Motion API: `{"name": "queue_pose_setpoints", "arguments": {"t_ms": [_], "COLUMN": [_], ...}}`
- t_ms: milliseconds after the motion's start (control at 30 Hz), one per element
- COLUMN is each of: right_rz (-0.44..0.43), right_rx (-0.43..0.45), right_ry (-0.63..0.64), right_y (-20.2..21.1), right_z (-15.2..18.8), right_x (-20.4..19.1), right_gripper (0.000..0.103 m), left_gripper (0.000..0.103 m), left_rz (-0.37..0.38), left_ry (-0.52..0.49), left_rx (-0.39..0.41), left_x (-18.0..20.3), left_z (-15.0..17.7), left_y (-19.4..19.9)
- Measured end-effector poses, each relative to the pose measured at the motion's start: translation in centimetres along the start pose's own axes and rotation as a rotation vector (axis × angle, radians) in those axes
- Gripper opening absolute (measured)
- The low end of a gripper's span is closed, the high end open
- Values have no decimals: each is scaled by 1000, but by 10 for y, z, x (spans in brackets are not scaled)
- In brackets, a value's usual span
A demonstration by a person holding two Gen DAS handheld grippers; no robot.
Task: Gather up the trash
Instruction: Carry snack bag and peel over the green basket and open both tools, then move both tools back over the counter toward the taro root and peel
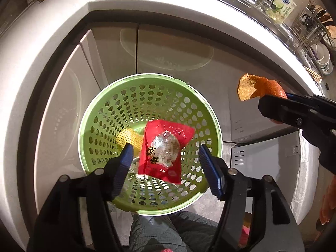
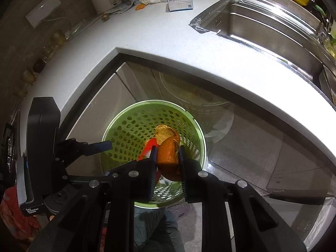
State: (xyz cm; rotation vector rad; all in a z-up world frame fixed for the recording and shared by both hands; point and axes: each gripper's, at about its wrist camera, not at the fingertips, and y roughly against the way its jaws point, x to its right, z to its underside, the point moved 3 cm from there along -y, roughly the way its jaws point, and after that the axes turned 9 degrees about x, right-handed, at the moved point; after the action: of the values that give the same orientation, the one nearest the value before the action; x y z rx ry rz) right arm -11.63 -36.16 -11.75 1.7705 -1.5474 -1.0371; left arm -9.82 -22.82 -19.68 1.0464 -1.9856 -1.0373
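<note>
A green perforated basket (image 1: 105, 109) stands on the floor below the counter corner, with a yellow peel (image 1: 128, 138) lying inside it. My left gripper (image 1: 165, 148) hangs open over the basket. A red snack wrapper (image 1: 168, 134) sits loose between and below its blue pads, touching neither. To the right, my right gripper (image 1: 273, 105) is shut on an orange peel (image 1: 250, 86). In the right wrist view the same orange peel (image 2: 168, 157) is pinched between the pads of my right gripper (image 2: 168, 147), above the basket (image 2: 130, 126). The red wrapper (image 2: 147, 147) shows just behind it.
The white countertop (image 2: 168, 42) wraps around the basket, with cabinet doors (image 1: 172, 46) beneath. A steel sink (image 2: 262, 25) lies at the right, a carton (image 2: 180, 0) at the back, and a dish rack (image 1: 321, 52) far right. A person's grey trouser leg (image 1: 159, 231) is beside the basket.
</note>
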Motion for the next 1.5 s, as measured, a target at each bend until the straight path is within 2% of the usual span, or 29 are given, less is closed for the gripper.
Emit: {"name": "queue_pose_setpoints", "arguments": {"t_ms": [333,567,600,667,733,867,933,1033,1500], "right_rz": [-19,-67,-70,-79,-69,-63,-59,-50,-3], "right_rx": [1,-32,-39,-48,-44,-18,1,33,243], "right_ry": [-1,34,42,51,62,69,68,72,49], "right_y": [-6,-25,-28,-32,-33,-27,-22,-12,79], "right_z": [0,8,10,11,9,1,-4,-14,-66], "right_x": [-1,-17,-20,-25,-29,-33,-33,-33,-37], "right_gripper": [21,23,25,37,53,60,67,68,92], "left_gripper": [73,82,82,85,87,89,89,89,95], "left_rz": [-23,-85,-95,-108,-123,-139,-147,-166,-217], "left_ry": [3,26,28,37,50,73,71,70,106], "left_rx": [57,111,117,128,143,164,176,207,376], "left_x": [-9,-26,-26,-30,-34,-39,-40,-38,-27], "left_z": [-13,-19,-21,-24,-27,-32,-33,-39,-67], "left_y": [33,67,71,78,86,95,102,115,189]}}
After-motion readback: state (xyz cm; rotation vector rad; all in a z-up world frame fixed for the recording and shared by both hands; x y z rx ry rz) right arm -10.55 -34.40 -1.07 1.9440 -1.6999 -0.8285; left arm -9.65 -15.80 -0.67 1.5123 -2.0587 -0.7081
